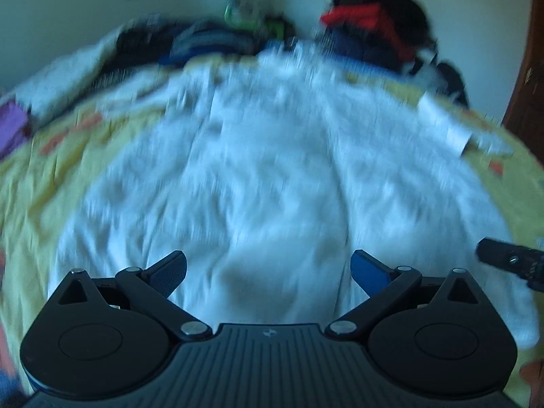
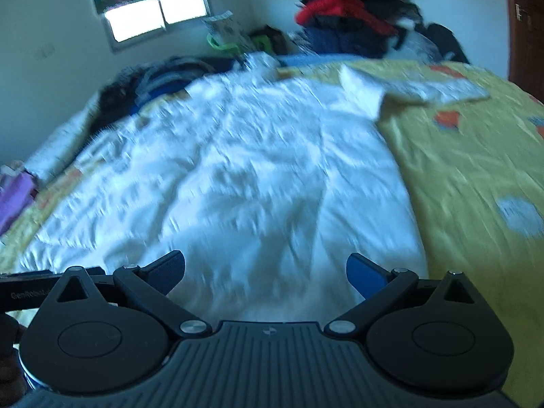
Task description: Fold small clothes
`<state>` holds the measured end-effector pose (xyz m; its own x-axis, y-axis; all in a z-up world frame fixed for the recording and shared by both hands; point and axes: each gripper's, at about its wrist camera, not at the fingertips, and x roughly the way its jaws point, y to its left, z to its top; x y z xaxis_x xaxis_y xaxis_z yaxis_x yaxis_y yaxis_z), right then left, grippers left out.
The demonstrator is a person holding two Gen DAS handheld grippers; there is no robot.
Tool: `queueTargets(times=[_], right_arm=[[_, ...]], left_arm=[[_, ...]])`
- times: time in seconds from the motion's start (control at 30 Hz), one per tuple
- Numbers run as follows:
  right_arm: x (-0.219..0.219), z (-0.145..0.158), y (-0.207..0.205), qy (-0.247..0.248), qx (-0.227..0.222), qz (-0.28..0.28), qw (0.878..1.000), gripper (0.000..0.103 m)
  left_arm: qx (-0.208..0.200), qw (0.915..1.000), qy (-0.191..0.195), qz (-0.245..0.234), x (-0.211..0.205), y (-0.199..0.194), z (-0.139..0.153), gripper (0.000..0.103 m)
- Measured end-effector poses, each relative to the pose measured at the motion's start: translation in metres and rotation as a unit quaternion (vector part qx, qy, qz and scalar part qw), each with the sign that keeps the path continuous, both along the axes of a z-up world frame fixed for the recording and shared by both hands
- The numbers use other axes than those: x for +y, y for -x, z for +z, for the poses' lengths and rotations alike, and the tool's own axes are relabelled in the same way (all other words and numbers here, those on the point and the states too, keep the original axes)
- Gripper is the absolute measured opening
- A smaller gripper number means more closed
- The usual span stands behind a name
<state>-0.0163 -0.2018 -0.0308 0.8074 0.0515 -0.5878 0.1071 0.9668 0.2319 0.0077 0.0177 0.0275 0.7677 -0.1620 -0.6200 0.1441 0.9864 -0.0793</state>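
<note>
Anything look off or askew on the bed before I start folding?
Nothing damaged or spilled. The white garment lies spread but heavily wrinkled on the yellow bedspread, with one sleeve stretched out to the right. Both the left gripper and the right gripper are open and empty. Motion blur hides fine detail.

A garment [image 2: 221, 176] lies spread on the bed [image 2: 476, 170]. Heaped clothes [image 2: 346, 23] sit behind it; a window [image 2: 153, 13] is behind, to the left

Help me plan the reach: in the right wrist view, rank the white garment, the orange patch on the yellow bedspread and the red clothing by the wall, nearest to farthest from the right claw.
1. White garment, directly ahead of the right claw.
2. Orange patch, ahead right.
3. Red clothing, far back by the wall.
</note>
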Motion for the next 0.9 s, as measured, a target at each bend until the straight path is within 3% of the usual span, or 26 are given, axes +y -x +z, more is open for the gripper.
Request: queueTargets(times=[0.07, 0.2, 0.33, 0.5, 0.6, 0.67, 0.8, 0.9], right_arm=[[-0.009, 0.005, -0.013, -0.002, -0.015, 0.010, 1.000, 0.102], [-0.027, 0.015, -0.046, 0.003, -0.029, 0.017, 0.999, 0.102], [-0.049, 0.028, -0.080, -0.009, -0.053, 0.034, 0.998, 0.102], [-0.076, 0.045, -0.144, -0.053, -0.080, 0.073, 0.993, 0.103], [-0.097, 0.054, -0.203, -0.108, -0.084, 0.075, 0.988, 0.103], [-0.108, 0.054, -0.245, -0.139, -0.072, 0.074, 0.985, 0.103], [-0.121, 0.055, -0.345, -0.140, -0.036, 0.068, 0.987, 0.102], [-0.125, 0.054, -0.412, -0.125, -0.032, 0.056, 0.990, 0.102]], left_arm=[[-0.026, 0.9996, -0.005, -0.006, -0.005, -0.016, 0.005, 0.103], [-0.019, 0.9995, -0.023, 0.007, -0.017, -0.071, 0.008, 0.103], [-0.017, 0.9997, -0.006, 0.016, -0.026, -0.127, 0.010, 0.103], [-0.054, 0.9979, 0.032, 0.015, -0.045, -0.196, 0.014, 0.103], [-0.086, 0.9952, 0.037, 0.027, -0.061, -0.233, 0.007, 0.103], [-0.080, 0.9950, 0.055, 0.021, -0.066, -0.257, -0.001, 0.103], [-0.063, 0.9944, 0.084, 0.012, -0.067, -0.285, -0.028, 0.103], [-0.003, 0.9947, 0.101, 0.017, -0.062, -0.301, -0.054, 0.103]])
